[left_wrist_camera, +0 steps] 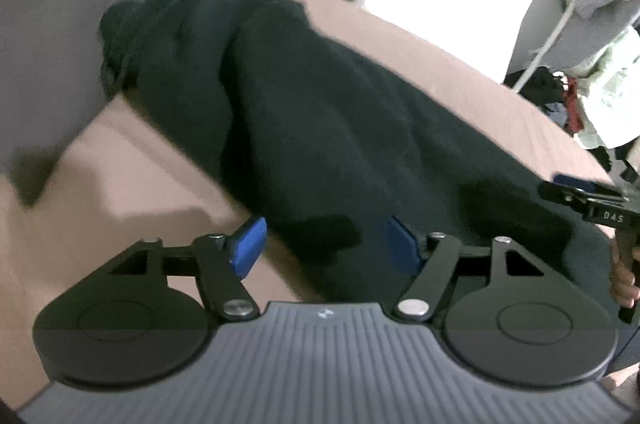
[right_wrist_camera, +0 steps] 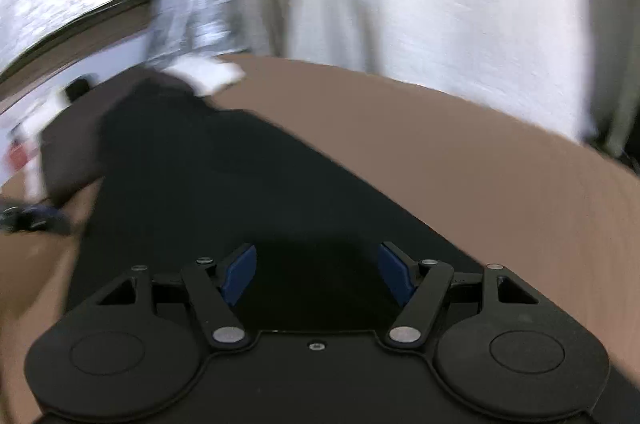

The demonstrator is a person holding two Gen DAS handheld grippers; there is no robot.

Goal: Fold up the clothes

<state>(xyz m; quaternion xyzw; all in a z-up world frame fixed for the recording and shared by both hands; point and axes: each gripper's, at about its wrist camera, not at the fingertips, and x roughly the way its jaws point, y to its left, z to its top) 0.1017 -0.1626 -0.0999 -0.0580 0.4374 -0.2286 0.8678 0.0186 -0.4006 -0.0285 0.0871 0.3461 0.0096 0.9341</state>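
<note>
Dark garment (left_wrist_camera: pixel 320 112) lies long across the brown bed (left_wrist_camera: pixel 132 160); both grippers, left gripper (left_wrist_camera: pixel 324 248) and right gripper (right_wrist_camera: pixel 316 274), gape empty over its near end and should pinch matching corners evenly.

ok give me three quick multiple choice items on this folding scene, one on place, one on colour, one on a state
1. Where does the dark garment lie?
A. on the brown surface
B. on a hanger
C. in a basket

2. What colour are the pads of the left hand-held gripper?
A. red
B. blue
C. yellow

3. How do the jaws of the right hand-held gripper stand?
A. shut on a white towel
B. shut on nothing
C. apart

Key: 1 A, the garment is spread across the brown surface. 2 B, both pads show blue in the left wrist view. 3 C, a wide gap shows between the pads, with only dark cloth beneath them.
</note>
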